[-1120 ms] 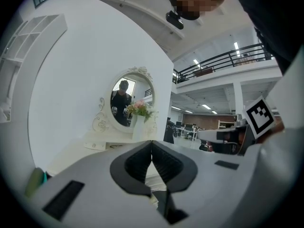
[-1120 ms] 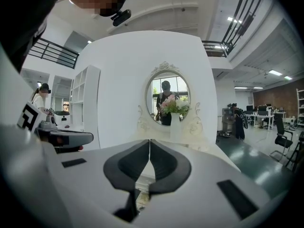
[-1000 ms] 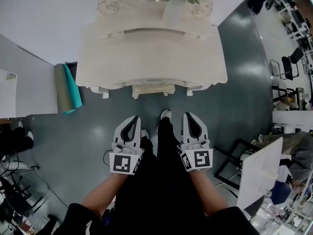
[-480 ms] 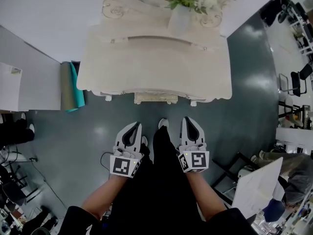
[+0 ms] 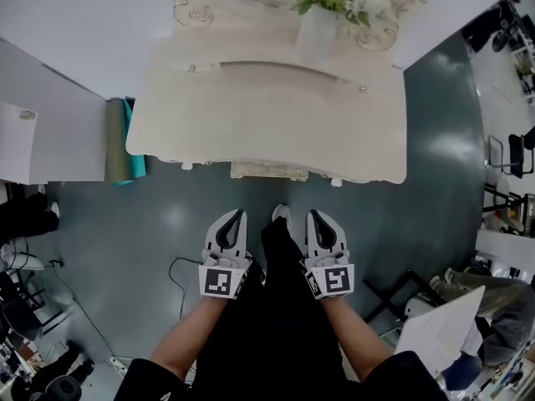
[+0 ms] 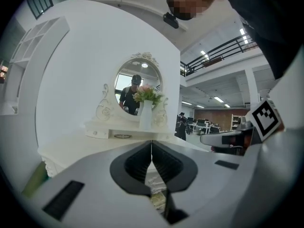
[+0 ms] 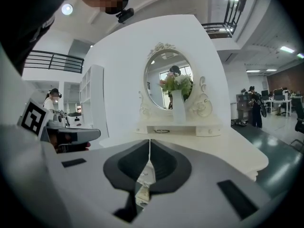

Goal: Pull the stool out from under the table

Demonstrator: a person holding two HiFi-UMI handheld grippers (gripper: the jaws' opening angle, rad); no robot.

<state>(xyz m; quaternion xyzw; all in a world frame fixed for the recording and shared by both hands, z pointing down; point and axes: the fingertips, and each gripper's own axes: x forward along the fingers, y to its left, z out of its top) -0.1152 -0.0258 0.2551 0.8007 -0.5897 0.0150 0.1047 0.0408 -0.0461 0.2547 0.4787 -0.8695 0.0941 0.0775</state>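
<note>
Both dropped lower: left gripper (image 5: 236, 216) and right gripper (image 5: 314, 216) pinched shut, empty; stool (image 5: 268, 171) tucked under table (image 5: 251, 98), long side left-right.

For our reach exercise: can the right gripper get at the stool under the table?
Probably yes: only bare floor separates the shut right gripper from the stool, whose front edge shows.

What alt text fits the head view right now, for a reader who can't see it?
Seen from above, the left gripper and right gripper, jaws shut and empty, point side by side at a cream dressing table. Only the front edge of the stool shows beneath the table; a vase of flowers stands on top.
</note>
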